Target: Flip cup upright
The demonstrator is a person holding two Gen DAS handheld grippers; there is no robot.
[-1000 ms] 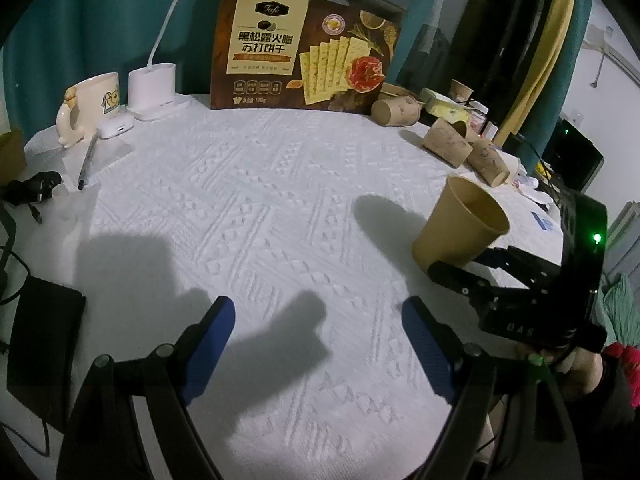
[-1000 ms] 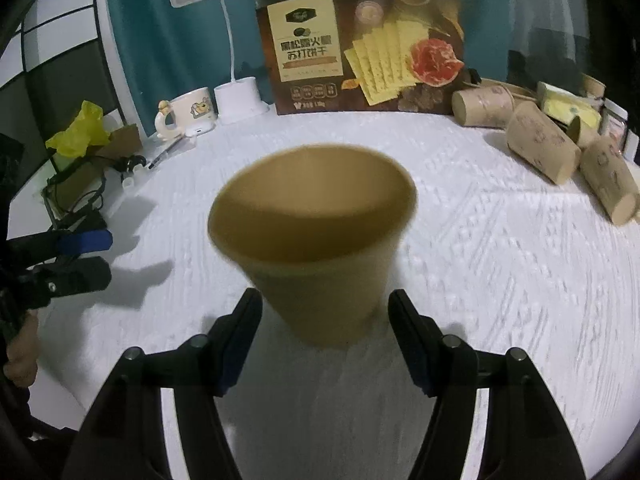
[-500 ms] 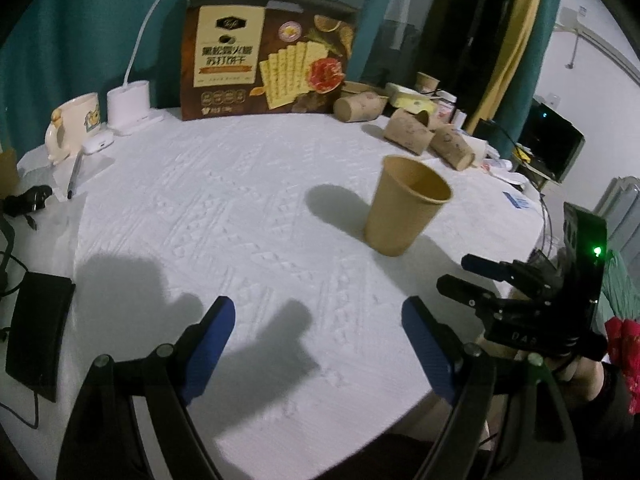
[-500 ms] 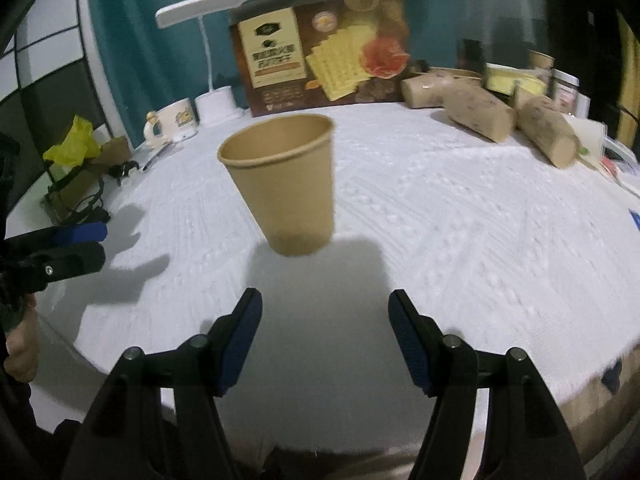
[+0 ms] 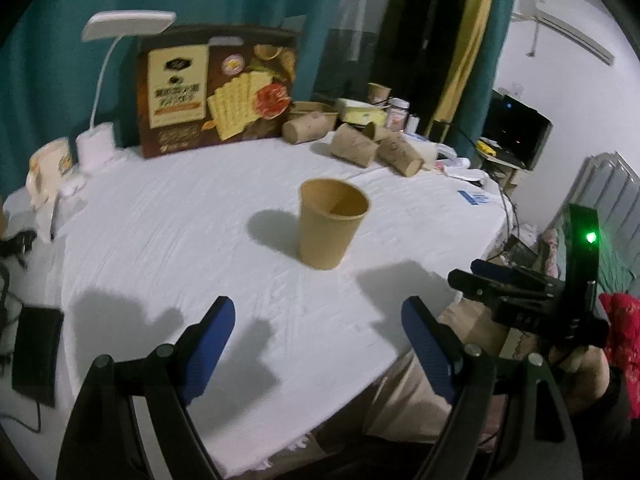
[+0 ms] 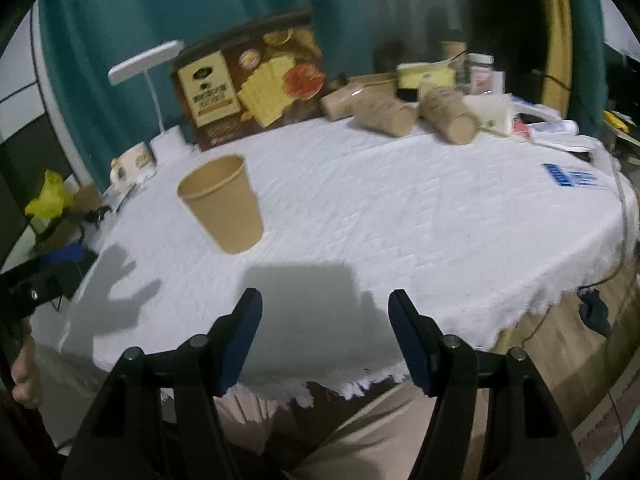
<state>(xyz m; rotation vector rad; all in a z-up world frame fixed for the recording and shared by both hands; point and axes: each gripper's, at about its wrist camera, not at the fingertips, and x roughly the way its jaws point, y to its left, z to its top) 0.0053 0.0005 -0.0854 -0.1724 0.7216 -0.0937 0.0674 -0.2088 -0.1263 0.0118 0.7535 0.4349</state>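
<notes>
A tan paper cup [image 5: 330, 230] stands upright, mouth up, on the white tablecloth [image 5: 168, 240]; it also shows in the right wrist view [image 6: 224, 210]. My left gripper [image 5: 318, 344] is open and empty, held back near the table's front edge, well short of the cup. My right gripper [image 6: 326, 336] is open and empty, pulled back past the table edge, with the cup ahead to its left. The right gripper also shows in the left wrist view [image 5: 516, 294] at the right, off the table.
Several paper cups [image 5: 354, 146] lie on their sides at the back, beside a cracker box [image 5: 218, 88], a white desk lamp [image 5: 120, 28] and a mug [image 5: 50, 168]. A black device [image 5: 36, 350] and cables lie at the left. The cloth edge [image 6: 360, 380] is close below the grippers.
The right gripper let go of the cup and drew back from it past the table edge. The left gripper also backed away. The cup stays standing upright.
</notes>
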